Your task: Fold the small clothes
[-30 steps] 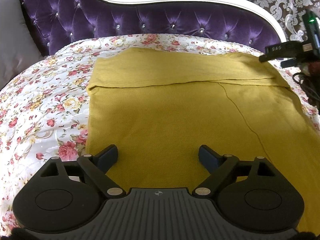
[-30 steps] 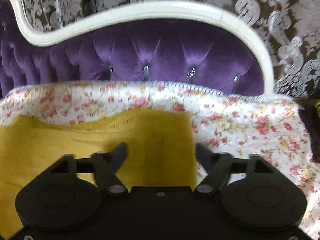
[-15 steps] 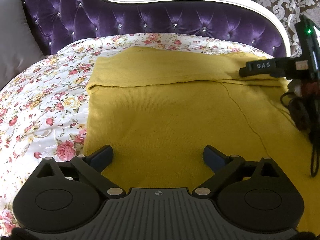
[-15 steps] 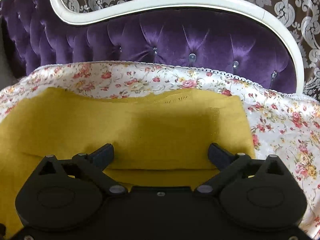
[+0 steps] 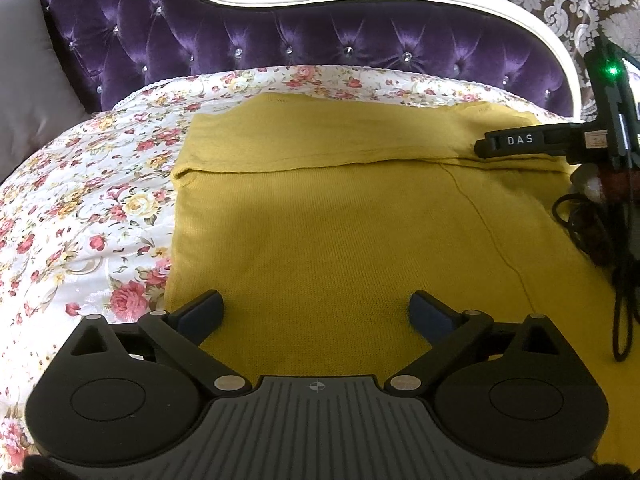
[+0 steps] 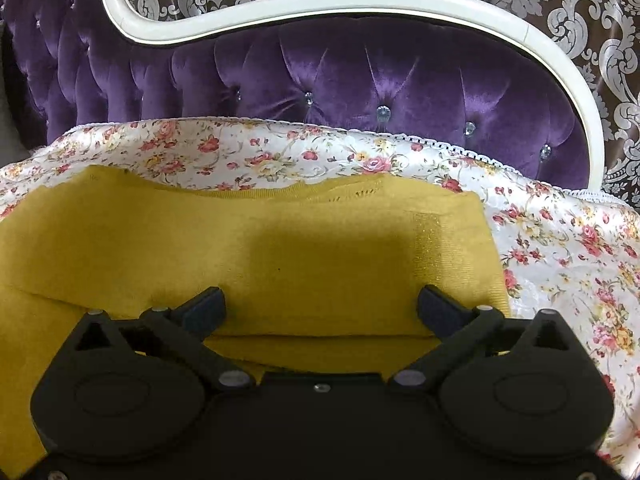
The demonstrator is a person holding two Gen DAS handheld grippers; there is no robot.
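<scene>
Garment [image 5: 340,240]: mustard knit cloth, matt, fine-ribbed. Bedspread [image 5: 80,208]: glossy satin-like floral cloth. Headboard [image 6: 380,80]: purple tufted velvet with a sheen, crystal-like studs, smooth cream-painted frame. Hand-held gripper [image 5: 316,312]: matt black plastic, ridged grey body.

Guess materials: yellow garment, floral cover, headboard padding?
Yellow garment: fine knit, matte; visible ribbed stitch texture. Floral cover: looks like satin-type fabric, glossy highlights, quilted relief; fibre unclear. Headboard padding: velvet-like, sheen along tufted folds, crystal-look buttons.
</scene>
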